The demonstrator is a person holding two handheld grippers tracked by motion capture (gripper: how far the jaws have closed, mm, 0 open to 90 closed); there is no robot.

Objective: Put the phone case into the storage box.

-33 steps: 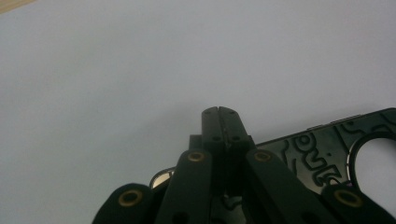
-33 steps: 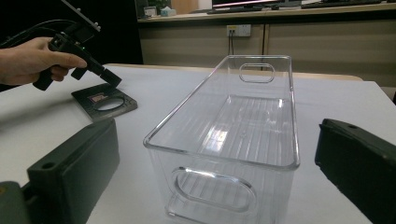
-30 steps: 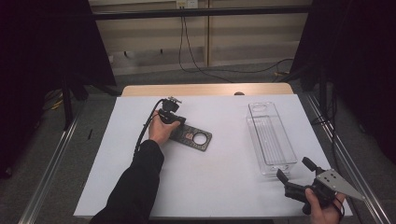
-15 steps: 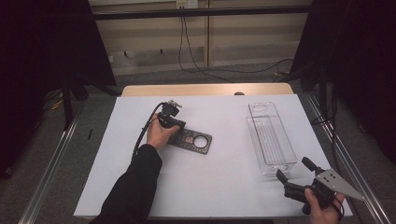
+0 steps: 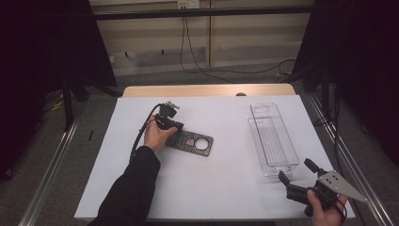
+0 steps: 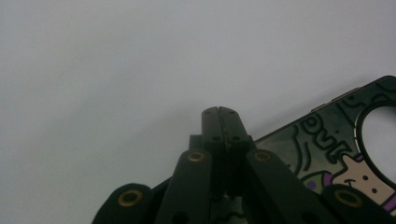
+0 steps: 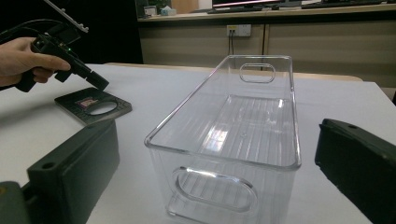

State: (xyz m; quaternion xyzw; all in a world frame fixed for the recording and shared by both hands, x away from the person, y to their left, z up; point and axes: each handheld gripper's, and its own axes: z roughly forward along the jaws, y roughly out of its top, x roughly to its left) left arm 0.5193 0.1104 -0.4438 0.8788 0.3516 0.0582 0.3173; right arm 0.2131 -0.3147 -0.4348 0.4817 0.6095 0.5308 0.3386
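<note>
On the white table [image 5: 226, 188], left side, the left gripper [image 5: 176, 127] sat in the person's left hand [image 5: 157, 135], tips down just above the near-left end of a dark phone case [image 5: 190, 142]. In the left gripper view its two black jaws stood pressed together with nothing between them; the left gripper [image 6: 218, 112] tips pointed over bare table, with the phone case [image 6: 336, 149] just right of the fingers and lying flat. Case showed cartoon print and a round camera hole. Could not tell whether the tips touched the case edge or hung just off it. A cable ran from the gripper back along the dark sleeve [image 5: 131, 188].

Right gripper [image 5: 297, 172] was held low at the near-right corner in the right hand [image 5: 324, 209], well apart from the case. Its jaws stood wide apart, nothing between the pads. A clear plastic bin [image 5: 273, 139] sat straight ahead of those fingers, near end just beyond the tips, not touched. In the right gripper view the bin [image 7: 233, 126] stood upright and empty between the two spread black jaws, farther off than them; the left gripper [image 7: 100, 84] showed at the far left with its closed tip right over the phone case [image 7: 93, 106].
</note>
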